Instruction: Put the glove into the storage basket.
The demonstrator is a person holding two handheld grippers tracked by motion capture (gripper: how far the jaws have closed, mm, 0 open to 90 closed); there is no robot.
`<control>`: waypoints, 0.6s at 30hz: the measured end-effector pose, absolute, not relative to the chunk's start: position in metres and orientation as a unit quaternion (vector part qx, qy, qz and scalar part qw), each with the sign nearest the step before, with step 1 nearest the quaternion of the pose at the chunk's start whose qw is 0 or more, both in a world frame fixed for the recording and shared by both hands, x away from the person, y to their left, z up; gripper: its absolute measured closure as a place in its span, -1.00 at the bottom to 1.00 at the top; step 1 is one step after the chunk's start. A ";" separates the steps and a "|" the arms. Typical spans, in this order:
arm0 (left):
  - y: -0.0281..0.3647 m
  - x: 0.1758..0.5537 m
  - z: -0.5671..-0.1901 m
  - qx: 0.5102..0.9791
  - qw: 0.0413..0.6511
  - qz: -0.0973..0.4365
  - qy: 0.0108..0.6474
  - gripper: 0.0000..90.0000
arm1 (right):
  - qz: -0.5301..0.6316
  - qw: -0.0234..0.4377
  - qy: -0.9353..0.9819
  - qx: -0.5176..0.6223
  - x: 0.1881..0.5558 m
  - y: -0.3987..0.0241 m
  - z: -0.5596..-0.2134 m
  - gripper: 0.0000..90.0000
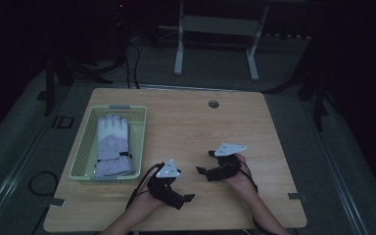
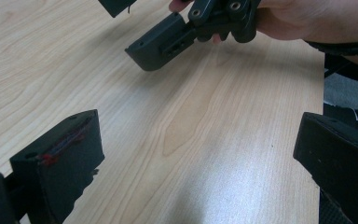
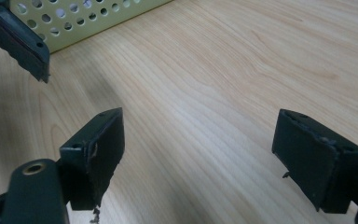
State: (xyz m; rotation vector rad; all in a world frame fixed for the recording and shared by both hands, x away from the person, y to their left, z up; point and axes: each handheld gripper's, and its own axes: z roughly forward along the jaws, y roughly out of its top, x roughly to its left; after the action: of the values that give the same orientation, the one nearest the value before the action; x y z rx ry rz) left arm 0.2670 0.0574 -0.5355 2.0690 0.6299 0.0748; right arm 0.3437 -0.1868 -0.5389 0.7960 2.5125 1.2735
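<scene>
A white and lavender glove (image 1: 112, 145) lies flat in a pale green perforated basket (image 1: 139, 128) on the left of the wooden table (image 1: 200, 122). My left gripper (image 1: 182, 191) hovers near the front edge, open, with bare wood between its jaws (image 2: 198, 163). Just to its right, my right gripper (image 1: 204, 162) points left toward the basket; it is open too, with nothing between its jaws (image 3: 205, 156). The two grippers face each other closely. The right gripper (image 2: 186, 32) shows at the top of the left gripper view. A left fingertip (image 3: 18, 39) appears in the right gripper view.
The basket's wall (image 3: 88, 14) stands a short way beyond the right gripper. A round cable hole (image 1: 213, 104) sits near the table's far edge. Behind the table stand a white frame (image 1: 215, 29) and cables on dark floor.
</scene>
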 end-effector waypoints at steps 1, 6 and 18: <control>0.055 0.267 -0.538 0.848 0.464 0.030 0.253 -0.97 | 0.433 0.107 0.852 0.275 0.342 -0.191 -0.540 -0.62; 0.049 0.264 -0.544 0.858 0.454 0.031 0.240 -0.97 | 0.430 0.108 0.854 0.274 0.335 -0.198 -0.544 -0.63; 0.035 0.258 -0.550 0.865 0.450 0.035 0.219 -0.97 | 0.426 0.117 0.850 0.285 0.318 -0.213 -0.557 -0.65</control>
State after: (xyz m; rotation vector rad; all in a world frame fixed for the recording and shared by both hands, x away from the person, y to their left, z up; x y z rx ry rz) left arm 0.2576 0.0355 -0.5502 2.1382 0.5423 0.0876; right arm 0.3176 -0.2131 -0.5568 0.8338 2.4890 1.2479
